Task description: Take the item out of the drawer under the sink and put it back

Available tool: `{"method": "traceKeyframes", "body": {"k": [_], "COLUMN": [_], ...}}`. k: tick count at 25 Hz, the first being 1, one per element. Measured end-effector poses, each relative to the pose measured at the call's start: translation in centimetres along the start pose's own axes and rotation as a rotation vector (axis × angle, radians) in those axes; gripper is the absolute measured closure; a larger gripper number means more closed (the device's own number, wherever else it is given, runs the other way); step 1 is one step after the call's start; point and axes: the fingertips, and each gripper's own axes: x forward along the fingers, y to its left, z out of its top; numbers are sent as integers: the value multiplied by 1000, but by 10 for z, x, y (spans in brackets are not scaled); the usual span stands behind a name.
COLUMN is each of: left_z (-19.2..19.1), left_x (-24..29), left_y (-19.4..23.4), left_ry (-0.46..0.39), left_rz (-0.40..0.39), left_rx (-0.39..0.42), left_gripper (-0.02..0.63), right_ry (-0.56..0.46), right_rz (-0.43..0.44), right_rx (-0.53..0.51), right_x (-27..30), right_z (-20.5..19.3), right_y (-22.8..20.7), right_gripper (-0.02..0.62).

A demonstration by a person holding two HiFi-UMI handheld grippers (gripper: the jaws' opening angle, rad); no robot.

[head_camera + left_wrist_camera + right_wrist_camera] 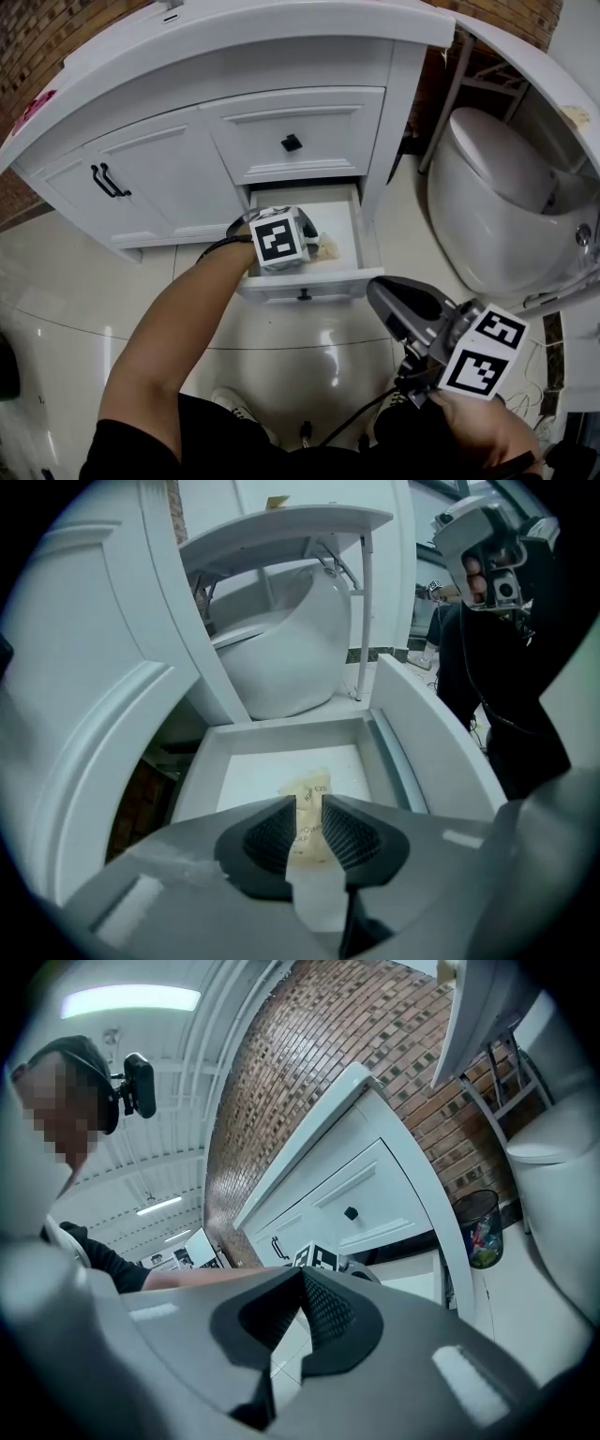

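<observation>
Brick wall (309, 1072), glossy tile floor (309, 342), white toilet (487, 206)

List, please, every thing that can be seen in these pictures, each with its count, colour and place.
white wooden vanity cabinet: one, white, facing the person.
white bottom drawer: one, white, pulled open at the cabinet's base.
small beige paper packet: one, beige, lying inside the open drawer.
white ceramic toilet: one, white, right of the cabinet.
black mesh waste bin: one, black, between cabinet and toilet.
left hand-held gripper: one, grey, over the open drawer, jaws open above the packet.
right hand-held gripper: one, grey, held back at the right, jaws shut, empty.
</observation>
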Motion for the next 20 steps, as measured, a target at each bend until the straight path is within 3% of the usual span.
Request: {"method": "traceKeyframes", "body": {"k": [5, 20], "left_z": [-13, -20], "left_x": [20, 41], "left_y": [-6, -10], "left_ry": [59, 51], "left_rz": [-69, -111], "left_rx": [12, -15], "left_gripper": [500, 503], "right_ry": [11, 26], "right_rz": [-5, -4], "right_rx": [32, 46], "right_x": [2, 6], "right_z": [-2, -6], "right_y": [-6, -7], "right_gripper": [589, 591]}}
